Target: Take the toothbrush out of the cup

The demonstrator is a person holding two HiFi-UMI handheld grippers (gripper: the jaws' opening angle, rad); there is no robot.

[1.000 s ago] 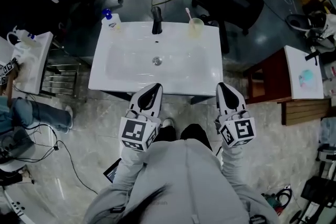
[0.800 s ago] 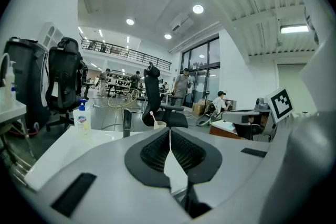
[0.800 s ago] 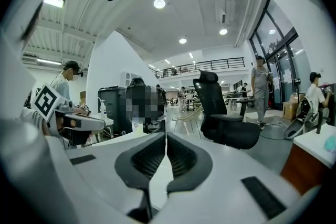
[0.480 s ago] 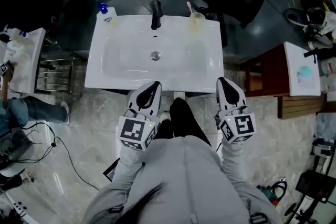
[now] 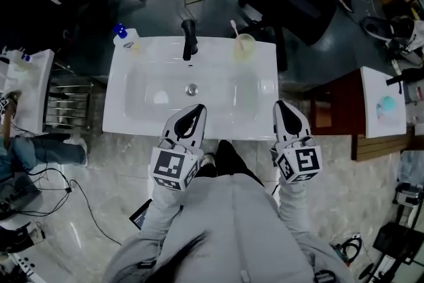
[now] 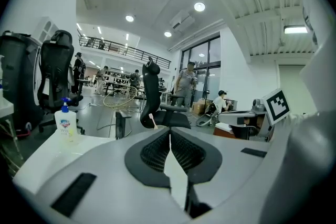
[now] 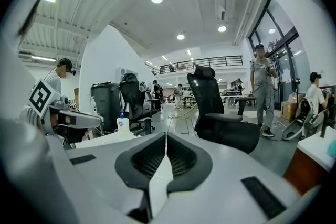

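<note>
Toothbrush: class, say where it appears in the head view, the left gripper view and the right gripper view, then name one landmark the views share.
Head view: the toothbrush stands in the cup at the sink's far right corner.
Left gripper view: its pink top shows near the centre, in front of a black chair.
Right gripper view: not in it.
Shared landmark: the blue-pumped soap bottle.

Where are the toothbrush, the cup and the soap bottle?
toothbrush (image 5: pixel 234 28): head view, on the handle sticking up out of the cup.
cup (image 5: pixel 244 53): head view, on its front wall.
soap bottle (image 5: pixel 120 30): head view, on its blue pump top.
</note>
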